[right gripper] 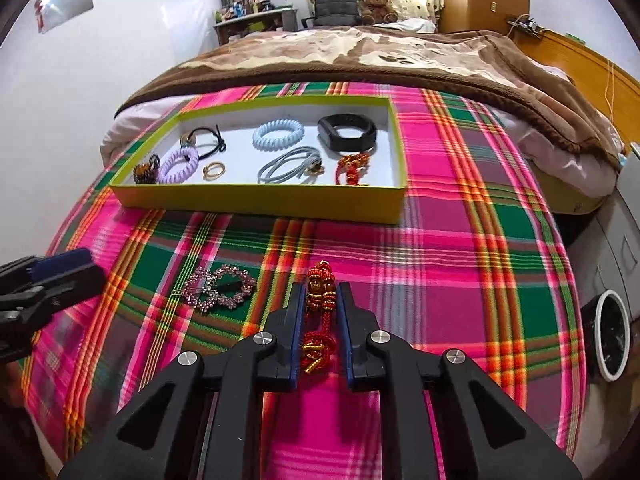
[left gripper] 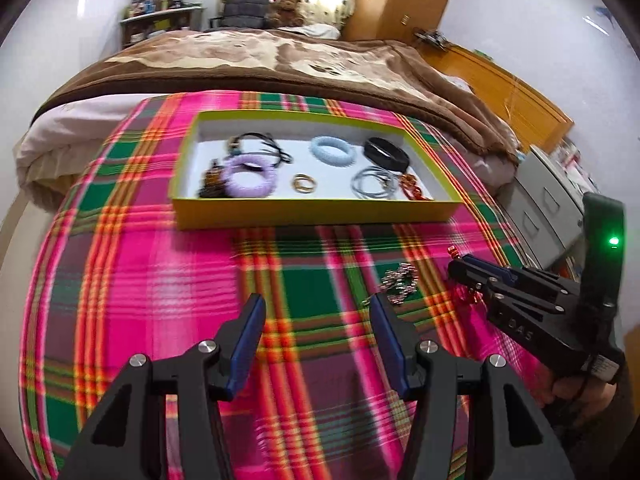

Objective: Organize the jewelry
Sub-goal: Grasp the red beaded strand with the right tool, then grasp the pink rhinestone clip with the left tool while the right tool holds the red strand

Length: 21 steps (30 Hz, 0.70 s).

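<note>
1. The red braided cord charm with gold beads and a small brown carved figure [right gripper: 320, 312] lies on the pink and green plaid cloth [right gripper: 460, 260], well in front of the shallow yellow-green cardboard tray [right gripper: 260, 200].
2. The right gripper [right gripper: 320, 300] stands narrow around this charm, one blue pad on each side of the beaded middle. I think the pads press it already, but the contact itself is hard to see.
3. The left gripper [left gripper: 316, 316] is spread wide and empty, above the cloth.
4. The charm looks light and limp. The cord will hang and swing when lifted, and the knotted tail can slip. The hard beaded part is the best place to hold.
5. Its long axis runs along the fingers, with the figure end pointing to the tray and the knot end to the person.
6. A pink rhinestone bow hair clip [right gripper: 220, 290] lies just left of it.
</note>
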{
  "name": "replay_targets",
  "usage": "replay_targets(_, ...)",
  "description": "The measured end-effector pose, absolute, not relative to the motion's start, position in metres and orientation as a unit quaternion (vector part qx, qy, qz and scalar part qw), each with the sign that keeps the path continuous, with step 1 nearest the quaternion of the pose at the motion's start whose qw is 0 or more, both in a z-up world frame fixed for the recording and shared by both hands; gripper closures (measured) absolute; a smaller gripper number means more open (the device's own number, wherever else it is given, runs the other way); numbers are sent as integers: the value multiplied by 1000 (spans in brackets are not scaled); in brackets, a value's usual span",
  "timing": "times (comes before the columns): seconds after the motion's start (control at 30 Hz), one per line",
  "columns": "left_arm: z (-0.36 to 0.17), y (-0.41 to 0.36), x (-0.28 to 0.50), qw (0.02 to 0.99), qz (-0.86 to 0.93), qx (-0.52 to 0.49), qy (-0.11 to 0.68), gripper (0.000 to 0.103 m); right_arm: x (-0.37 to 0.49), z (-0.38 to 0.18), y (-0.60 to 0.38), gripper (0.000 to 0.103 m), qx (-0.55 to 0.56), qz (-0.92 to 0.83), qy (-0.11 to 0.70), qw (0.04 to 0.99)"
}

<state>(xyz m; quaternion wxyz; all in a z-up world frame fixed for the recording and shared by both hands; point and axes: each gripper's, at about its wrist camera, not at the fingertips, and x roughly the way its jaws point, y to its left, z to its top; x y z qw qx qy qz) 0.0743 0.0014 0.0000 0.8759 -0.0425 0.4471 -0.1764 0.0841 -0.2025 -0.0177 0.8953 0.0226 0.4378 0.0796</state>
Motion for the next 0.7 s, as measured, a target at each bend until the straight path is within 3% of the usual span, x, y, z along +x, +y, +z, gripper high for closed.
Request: replay_targets(0.7,-26,-90,89,854,-214,130,457,46,64,-10,-235,87,61,84,423,900)
